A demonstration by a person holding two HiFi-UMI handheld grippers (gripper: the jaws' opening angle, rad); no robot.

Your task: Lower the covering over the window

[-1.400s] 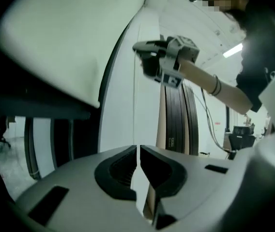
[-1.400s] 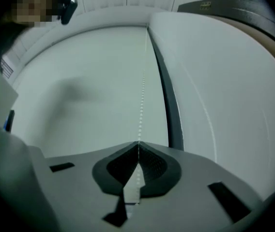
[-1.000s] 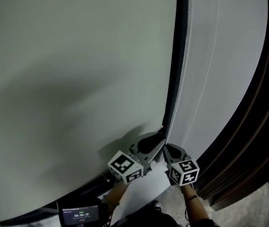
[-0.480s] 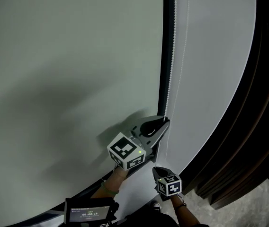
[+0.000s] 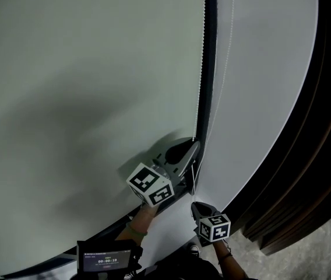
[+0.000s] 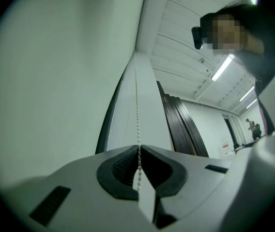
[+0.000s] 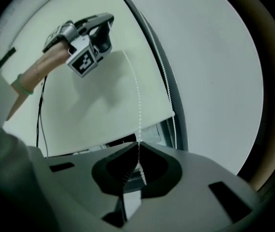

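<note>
Bead chain (image 5: 201, 86) clamped by both claws beside the blind (image 5: 95, 98).
The left claw (image 6: 139, 149) is closed on the bead chain higher up, the right claw (image 7: 138, 146) lower and nearer. The blind is hung left of the dark frame (image 5: 210, 51), with the bead chain at its right edge.

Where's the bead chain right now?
In the head view the bead chain hangs along the right edge of the blind, beside the window frame, pinched by the left gripper above and the right gripper below.

Small screen (image 5: 107, 260) (lit); dark panels (image 5: 311, 156).
</note>
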